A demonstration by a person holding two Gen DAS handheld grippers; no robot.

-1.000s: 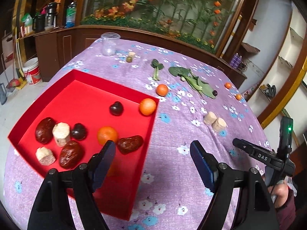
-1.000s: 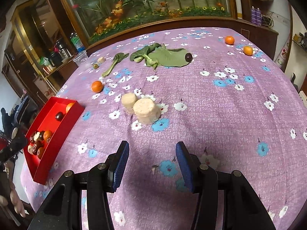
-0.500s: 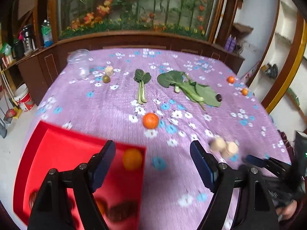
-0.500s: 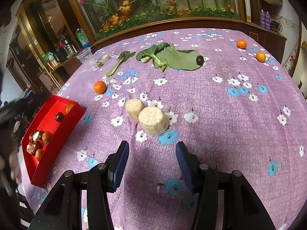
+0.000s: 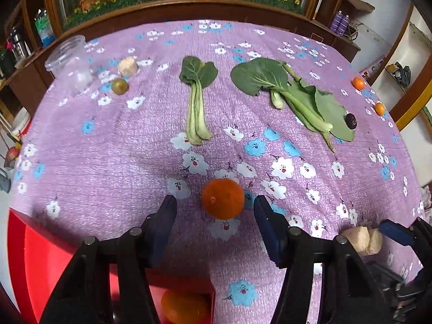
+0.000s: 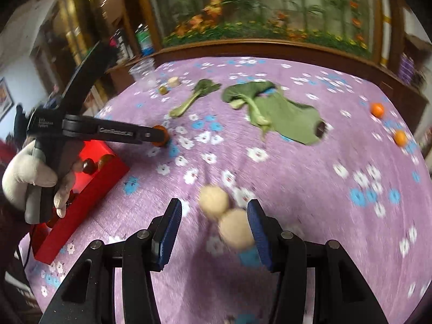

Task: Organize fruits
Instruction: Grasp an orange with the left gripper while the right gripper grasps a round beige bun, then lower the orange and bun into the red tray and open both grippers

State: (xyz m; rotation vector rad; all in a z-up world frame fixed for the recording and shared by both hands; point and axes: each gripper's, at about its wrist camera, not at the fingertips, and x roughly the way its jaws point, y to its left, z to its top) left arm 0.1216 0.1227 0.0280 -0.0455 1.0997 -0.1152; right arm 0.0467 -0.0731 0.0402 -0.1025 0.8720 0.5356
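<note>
Bare cloth (image 5: pixel 113 162) left of the orange (image 5: pixel 222 202); red tray (image 5: pixel 40 243) borders near-left; greens (image 5: pixel 197 102) lie beyond.

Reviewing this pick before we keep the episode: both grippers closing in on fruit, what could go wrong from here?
1. The left gripper is closing on the orange, whose middle lies beyond the fingertips; it could squirt away and roll.
2. The right gripper straddles two touching beige pieces; closing may knock one aside.
3. The red tray sits at the table edge; a bump could shift it.
</note>
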